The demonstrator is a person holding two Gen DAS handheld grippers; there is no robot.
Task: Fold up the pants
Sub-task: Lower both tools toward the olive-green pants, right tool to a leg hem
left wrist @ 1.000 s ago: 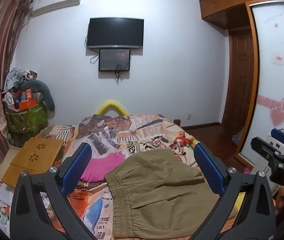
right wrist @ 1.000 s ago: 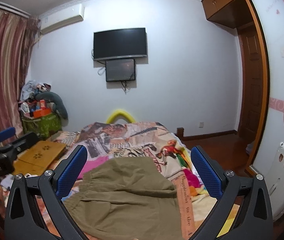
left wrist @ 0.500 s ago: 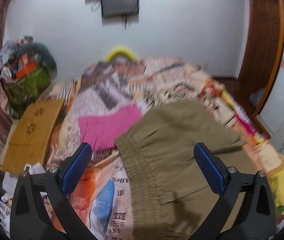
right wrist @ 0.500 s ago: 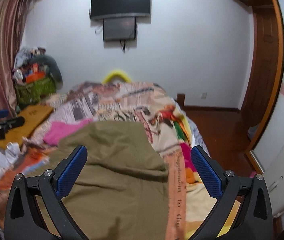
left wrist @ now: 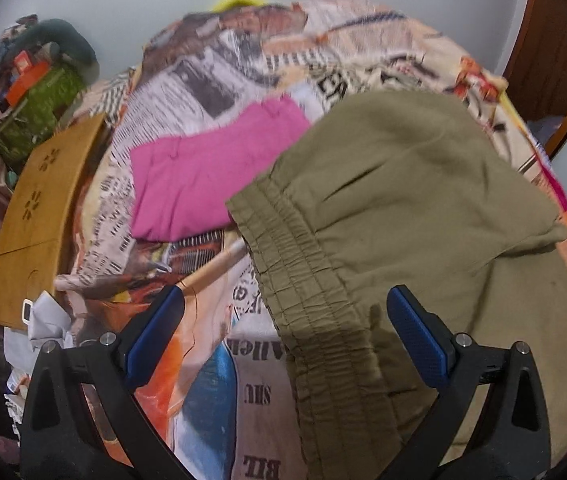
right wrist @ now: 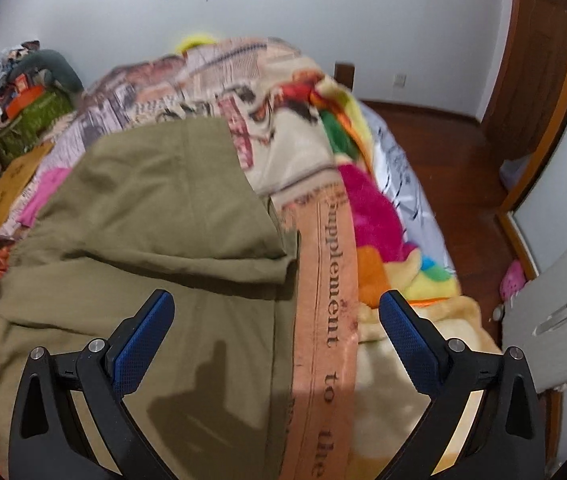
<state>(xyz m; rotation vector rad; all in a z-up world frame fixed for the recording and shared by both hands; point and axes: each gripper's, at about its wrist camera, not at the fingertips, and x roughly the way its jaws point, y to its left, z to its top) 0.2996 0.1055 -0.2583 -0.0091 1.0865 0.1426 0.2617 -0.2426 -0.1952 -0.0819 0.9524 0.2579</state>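
Olive-green pants [left wrist: 415, 208] lie on the printed blanket [left wrist: 219, 64]. The left gripper [left wrist: 285, 334] hangs over the waistband, the right gripper [right wrist: 275, 338] over their edge, both wide apart.

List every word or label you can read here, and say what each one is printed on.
"supplement to the": orange band of the printed blanket, beside the olive pants; the first letter is partly hidden.
"SHU" and "BIL", upside down: blanket below the left gripper.
Other newspaper-style print on the blanket: too blurred to read.
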